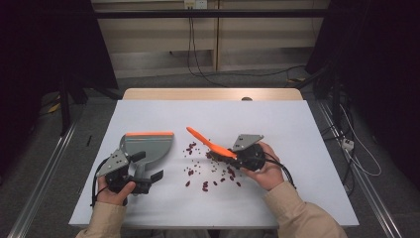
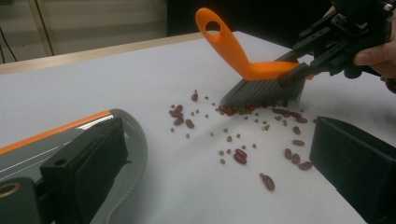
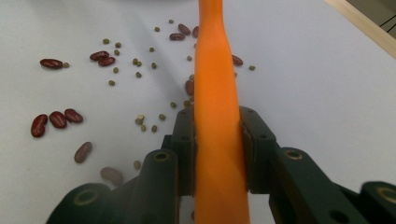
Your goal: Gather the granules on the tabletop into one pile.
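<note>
From the beans [image 1: 213, 171], the white counter [image 1: 297, 129] is free toward 12 o'clock; right tongs [image 1: 236, 155] clamp the orange brush [image 1: 210, 142], left tongs [image 1: 148, 171] grip the grey dustpan [image 1: 147, 145]

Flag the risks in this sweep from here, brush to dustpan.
1. The beans lie spread wide between brush and dustpan; one stroke would likely miss the outer ones.
2. The small green ones could roll off under the bristles.
3. The right gripper clamps only the brush's smooth orange handle, so it may twist under sweeping load.
</note>
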### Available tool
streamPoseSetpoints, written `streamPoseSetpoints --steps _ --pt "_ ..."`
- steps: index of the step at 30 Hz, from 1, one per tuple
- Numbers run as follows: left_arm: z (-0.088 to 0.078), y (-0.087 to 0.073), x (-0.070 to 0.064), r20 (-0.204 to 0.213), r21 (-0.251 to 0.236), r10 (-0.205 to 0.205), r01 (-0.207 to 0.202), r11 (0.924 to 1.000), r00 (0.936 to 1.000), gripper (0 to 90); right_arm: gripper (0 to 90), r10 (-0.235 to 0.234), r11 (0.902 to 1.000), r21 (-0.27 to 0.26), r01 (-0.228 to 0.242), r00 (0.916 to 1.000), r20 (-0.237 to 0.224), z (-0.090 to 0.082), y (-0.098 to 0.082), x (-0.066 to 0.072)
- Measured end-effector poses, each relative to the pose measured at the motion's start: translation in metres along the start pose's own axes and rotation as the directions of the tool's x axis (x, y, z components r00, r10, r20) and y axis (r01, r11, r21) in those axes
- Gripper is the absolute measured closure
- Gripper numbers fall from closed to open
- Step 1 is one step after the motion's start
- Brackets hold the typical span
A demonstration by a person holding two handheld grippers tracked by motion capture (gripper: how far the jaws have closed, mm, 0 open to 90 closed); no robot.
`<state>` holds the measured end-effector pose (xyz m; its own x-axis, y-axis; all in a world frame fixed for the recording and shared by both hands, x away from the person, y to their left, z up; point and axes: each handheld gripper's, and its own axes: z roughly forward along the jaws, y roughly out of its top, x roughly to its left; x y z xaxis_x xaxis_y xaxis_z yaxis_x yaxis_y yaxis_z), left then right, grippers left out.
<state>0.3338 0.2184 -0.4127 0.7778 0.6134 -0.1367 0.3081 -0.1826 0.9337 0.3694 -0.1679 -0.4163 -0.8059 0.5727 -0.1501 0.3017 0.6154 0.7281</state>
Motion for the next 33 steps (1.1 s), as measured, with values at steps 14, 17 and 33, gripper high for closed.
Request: streamPoseSetpoints --steps 14,17,33 --pt "-0.001 0.001 -0.001 -0.002 -0.004 0.004 -0.004 1.0000 1.0000 4.0 71.4 0.024 0.9984 -0.052 -0.023 0.9997 0.008 -0.010 0.007 -0.013" --pt "0.000 0.001 -0.001 0.000 0.001 0.007 -0.007 1.0000 1.0000 4.0 71.4 0.058 0.9950 -0.082 -0.057 0.9983 0.009 -0.008 0.010 -0.026" --pt "0.001 -0.001 0.002 0.002 -0.004 -0.013 0.013 0.9999 0.9999 4.0 71.4 0.043 0.9919 -0.122 -0.036 0.9974 0.057 0.056 0.039 -0.066"
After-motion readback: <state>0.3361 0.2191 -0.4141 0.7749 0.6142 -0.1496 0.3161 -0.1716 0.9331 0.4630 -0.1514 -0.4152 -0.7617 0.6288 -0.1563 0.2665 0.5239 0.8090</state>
